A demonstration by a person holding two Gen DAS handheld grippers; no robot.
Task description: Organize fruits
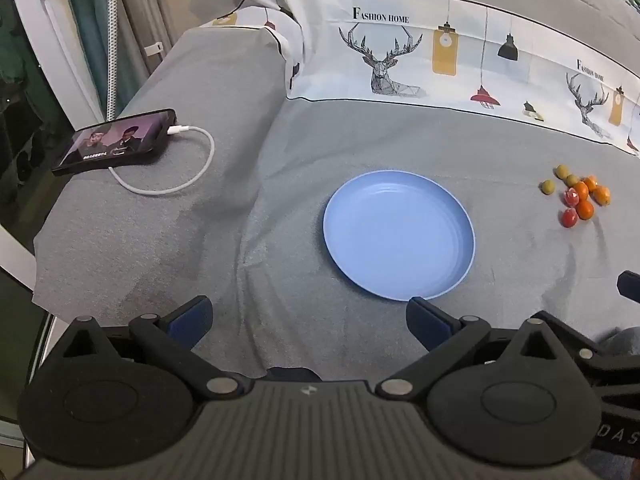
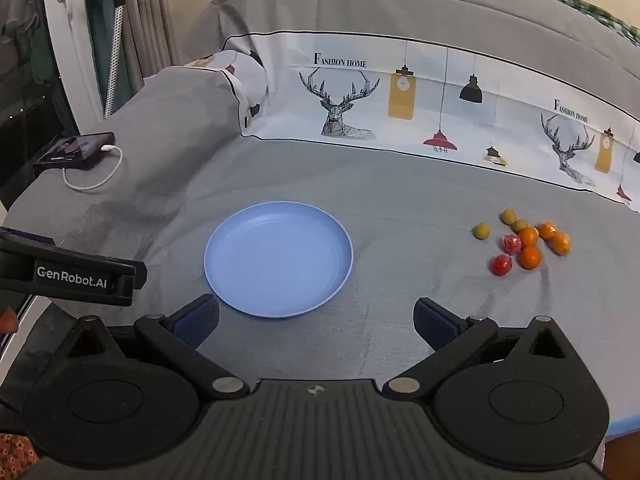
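Note:
A round blue plate (image 1: 400,236) (image 2: 279,258) lies empty on the grey bedsheet. A small pile of fruits (image 1: 578,196) (image 2: 524,242) lies to its right: green ones, red ones and orange ones, touching or close together. My left gripper (image 1: 308,320) is open and empty, low over the sheet just in front of the plate's near left edge. My right gripper (image 2: 316,320) is open and empty, in front of the plate's near right edge, with the fruits ahead to its right. The left gripper's body (image 2: 72,276) shows at the right wrist view's left edge.
A phone (image 1: 116,142) (image 2: 76,150) with a white charging cable (image 1: 188,164) lies on a raised grey fold at the far left. A printed quilt band (image 1: 440,52) (image 2: 420,96) rises behind the plate. The bed's left edge (image 1: 24,240) drops off beside a window.

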